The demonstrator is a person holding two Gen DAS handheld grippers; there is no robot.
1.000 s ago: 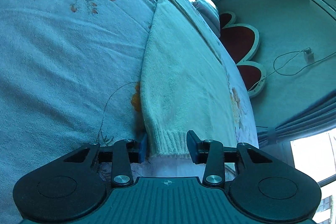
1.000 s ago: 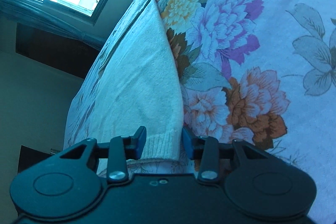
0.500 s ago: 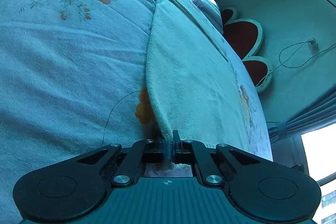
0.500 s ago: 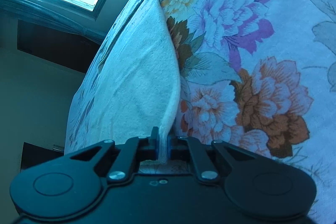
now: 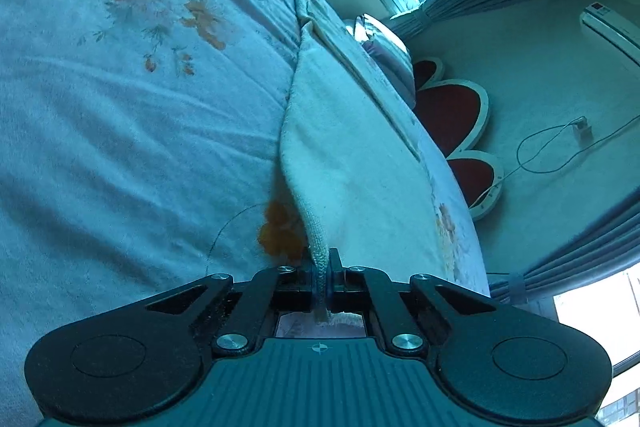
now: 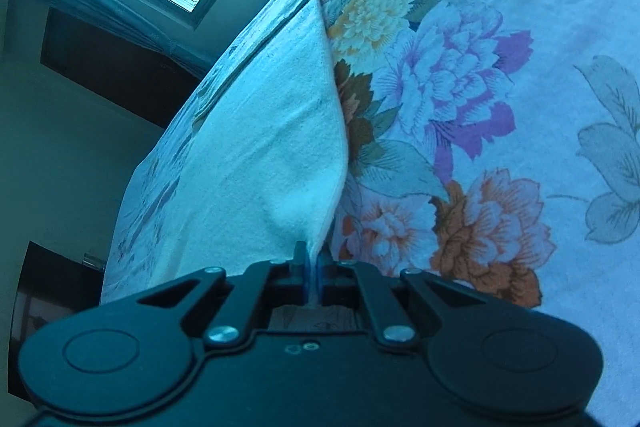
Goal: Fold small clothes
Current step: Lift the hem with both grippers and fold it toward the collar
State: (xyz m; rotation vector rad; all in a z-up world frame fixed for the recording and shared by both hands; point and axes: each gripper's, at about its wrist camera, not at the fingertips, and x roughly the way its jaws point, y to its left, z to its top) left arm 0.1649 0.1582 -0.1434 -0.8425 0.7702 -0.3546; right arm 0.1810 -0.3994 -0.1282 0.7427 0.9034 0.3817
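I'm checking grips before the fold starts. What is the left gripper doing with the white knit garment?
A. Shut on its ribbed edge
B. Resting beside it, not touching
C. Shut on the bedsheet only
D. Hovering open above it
A: in the left wrist view the left gripper has its pads pressed together on the ribbed edge of the garment, which rises off the bedsheet.
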